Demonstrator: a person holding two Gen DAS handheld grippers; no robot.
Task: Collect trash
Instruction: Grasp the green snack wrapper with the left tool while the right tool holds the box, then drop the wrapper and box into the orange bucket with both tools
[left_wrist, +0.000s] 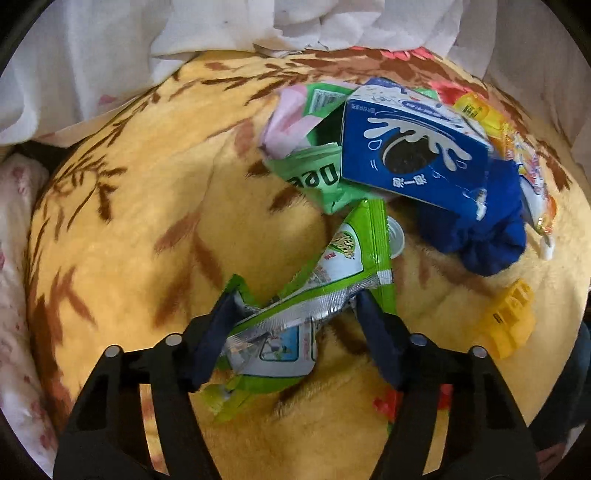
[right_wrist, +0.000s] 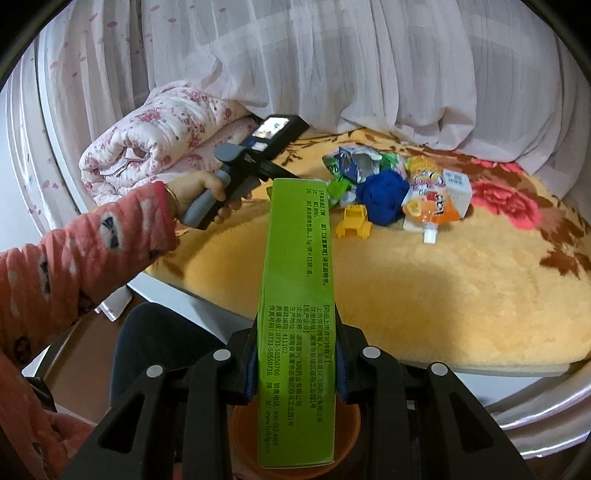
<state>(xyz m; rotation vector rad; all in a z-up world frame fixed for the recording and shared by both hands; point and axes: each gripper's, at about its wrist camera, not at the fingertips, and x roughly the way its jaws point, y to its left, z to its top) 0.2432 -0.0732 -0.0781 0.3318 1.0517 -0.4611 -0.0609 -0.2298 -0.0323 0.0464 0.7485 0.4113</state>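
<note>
My left gripper (left_wrist: 295, 301) points down at a yellow blanket (left_wrist: 147, 221). It is open, one finger on each side of a crumpled green and silver wrapper (left_wrist: 332, 273); the pads reach its edges without pinching it. Just beyond lies a heap: a blue cookie box (left_wrist: 410, 155), a green packet (left_wrist: 317, 177), a blue cloth ball (left_wrist: 487, 236) and an orange spout pouch (left_wrist: 535, 192). My right gripper (right_wrist: 297, 332) is shut on a long green box (right_wrist: 299, 258), held above an orange bin (right_wrist: 242, 435) at the bed's edge.
A yellow toy truck (left_wrist: 509, 317) sits right of the left gripper. In the right wrist view, a hand (right_wrist: 207, 192) in a pink sleeve holds the left gripper over the heap (right_wrist: 380, 195). A rolled floral quilt (right_wrist: 155, 147) and white curtains (right_wrist: 332, 74) line the far side.
</note>
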